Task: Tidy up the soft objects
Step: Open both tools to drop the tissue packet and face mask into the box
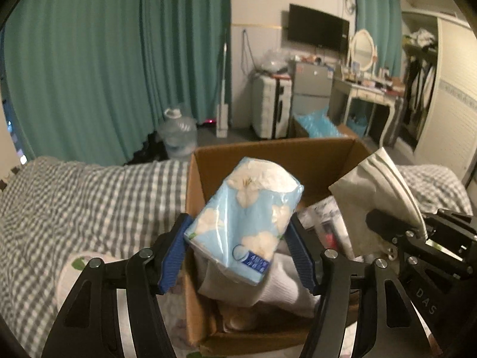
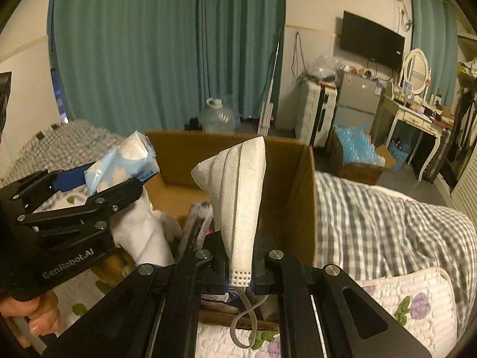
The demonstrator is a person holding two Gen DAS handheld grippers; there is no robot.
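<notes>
Between left tongs (image 1: 238,244): tissue pack (image 1: 244,217), above box (image 1: 322,155).

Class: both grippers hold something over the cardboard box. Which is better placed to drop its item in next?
Probably right: its face mask hangs over the cardboard box, while the left's tissue pack sits above the box's near-left edge.

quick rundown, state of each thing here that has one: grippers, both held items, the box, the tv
left gripper: shut on the blue floral tissue pack
blue floral tissue pack: lifted, tilted, above the box
right gripper: shut on the white folded face mask
white folded face mask: held upright, ear loop dangling
brown cardboard box: open, partly filled, white sock inside
wall tv: screen dark
</notes>
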